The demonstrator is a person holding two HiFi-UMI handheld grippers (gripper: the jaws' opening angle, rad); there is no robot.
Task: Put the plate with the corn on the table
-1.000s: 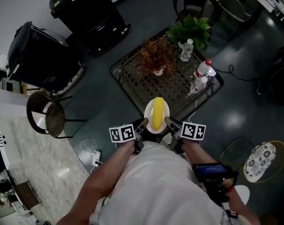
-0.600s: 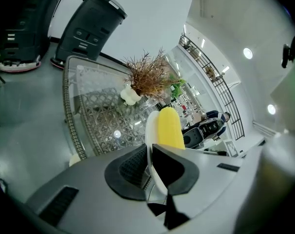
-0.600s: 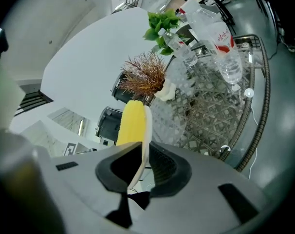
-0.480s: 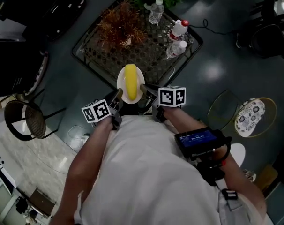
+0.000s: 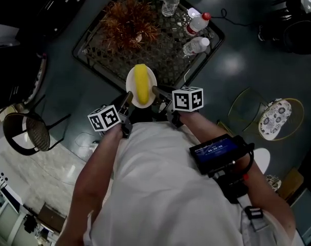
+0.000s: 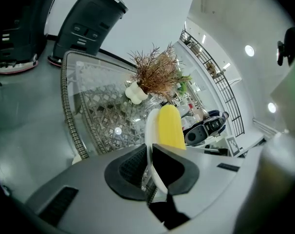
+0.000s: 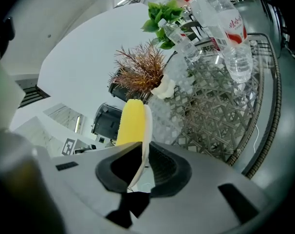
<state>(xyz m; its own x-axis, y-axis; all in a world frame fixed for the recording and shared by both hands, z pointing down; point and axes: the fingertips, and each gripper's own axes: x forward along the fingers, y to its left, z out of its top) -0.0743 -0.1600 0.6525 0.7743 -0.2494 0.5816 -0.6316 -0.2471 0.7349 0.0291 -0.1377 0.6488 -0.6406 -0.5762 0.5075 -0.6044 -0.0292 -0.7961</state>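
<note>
A white plate (image 5: 130, 83) carries a yellow corn cob (image 5: 141, 84) and hangs level over the near edge of the glass-topped table (image 5: 99, 55). My left gripper (image 5: 125, 101) is shut on the plate's left rim, and my right gripper (image 5: 158, 93) is shut on its right rim. In the left gripper view the plate's rim (image 6: 150, 130) runs between the dark pads with the corn (image 6: 170, 126) beyond. In the right gripper view the plate's rim (image 7: 145, 130) sits clamped between the pads, with the corn (image 7: 131, 122) on its left.
On the table stand a dried brown plant (image 5: 129, 23) in a white pot and three plastic bottles (image 5: 195, 45) at the right side. A round stool (image 5: 28, 132) stands at the left and a glass side table (image 5: 248, 109) at the right. Dark bags sit at the upper left.
The view has swung so the table sits higher and closer. The plate with the corn, held by both grippers, has moved forward over the table's near edge.
</note>
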